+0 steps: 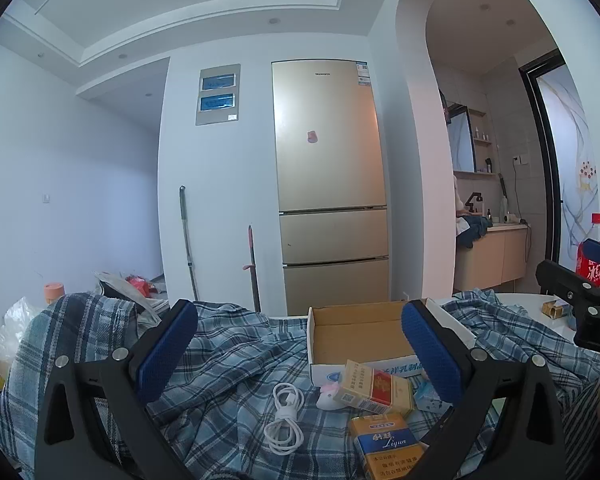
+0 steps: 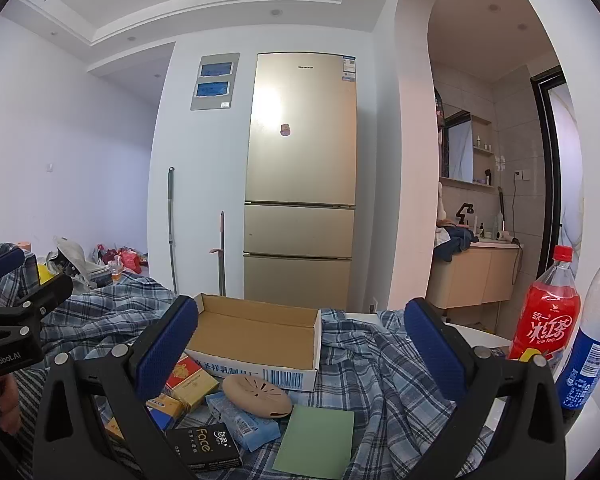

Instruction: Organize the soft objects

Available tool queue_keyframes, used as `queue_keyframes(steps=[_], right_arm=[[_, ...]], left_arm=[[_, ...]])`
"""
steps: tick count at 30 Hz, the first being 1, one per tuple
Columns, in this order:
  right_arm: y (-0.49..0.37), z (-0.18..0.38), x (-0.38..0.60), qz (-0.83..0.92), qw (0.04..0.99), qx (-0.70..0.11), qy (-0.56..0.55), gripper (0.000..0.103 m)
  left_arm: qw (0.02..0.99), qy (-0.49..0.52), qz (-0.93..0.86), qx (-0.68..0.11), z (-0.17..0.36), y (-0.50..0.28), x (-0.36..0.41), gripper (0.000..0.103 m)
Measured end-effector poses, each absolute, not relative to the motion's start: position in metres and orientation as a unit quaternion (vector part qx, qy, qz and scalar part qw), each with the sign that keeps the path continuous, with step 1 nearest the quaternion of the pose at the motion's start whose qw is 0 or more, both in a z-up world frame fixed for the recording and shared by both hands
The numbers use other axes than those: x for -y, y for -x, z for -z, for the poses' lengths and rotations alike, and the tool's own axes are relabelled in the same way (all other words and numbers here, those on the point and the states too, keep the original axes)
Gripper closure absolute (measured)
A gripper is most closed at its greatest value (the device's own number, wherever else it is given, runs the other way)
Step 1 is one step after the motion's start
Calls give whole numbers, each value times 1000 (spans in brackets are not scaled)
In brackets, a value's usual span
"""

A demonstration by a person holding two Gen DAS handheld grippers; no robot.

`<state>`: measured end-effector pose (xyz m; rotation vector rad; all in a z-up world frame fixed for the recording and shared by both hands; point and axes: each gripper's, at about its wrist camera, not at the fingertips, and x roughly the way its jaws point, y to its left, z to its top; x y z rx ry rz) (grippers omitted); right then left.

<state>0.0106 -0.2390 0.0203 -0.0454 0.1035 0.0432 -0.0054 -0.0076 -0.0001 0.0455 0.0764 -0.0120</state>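
Note:
A blue plaid cloth (image 1: pixel 236 356) (image 2: pixel 372 364) lies rumpled over a white table. On it stands an empty open cardboard box (image 1: pixel 360 332) (image 2: pixel 256 332). Small items lie in front of the box: cigarette packs (image 1: pixel 374 390) (image 2: pixel 188 384), a coiled white cable (image 1: pixel 286 420), a blue tissue pack (image 2: pixel 244 420), a beige oval case (image 2: pixel 256 396), a black "Face" box (image 2: pixel 206 446) and a green card (image 2: pixel 316 438). My left gripper (image 1: pixel 300 354) is open above the cable and packs. My right gripper (image 2: pixel 300 352) is open over the box and the oval case. Neither holds anything.
A red iced-tea bottle (image 2: pixel 546 316) and a blue-labelled clear bottle (image 2: pixel 592 344) stand at the table's right edge. Beyond are a gold fridge (image 1: pixel 330 184), mops against the wall and bags on the floor at left. A hand (image 2: pixel 4 400) holds the left gripper.

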Motion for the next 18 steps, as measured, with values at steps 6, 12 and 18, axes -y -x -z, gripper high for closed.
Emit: queue_keyframes(steps=[6, 12, 18], right_arm=[[-11, -20, 239, -24, 998, -52, 22, 0], [-13, -18, 240, -35, 997, -61, 19, 0], [-15, -16, 239, -38, 997, -61, 21, 0]], left_arm=[[999, -25, -5, -48, 1, 3, 7, 0], [998, -14, -3, -57, 0, 0, 3, 0], [997, -14, 5, -70, 3, -6, 3, 0]])
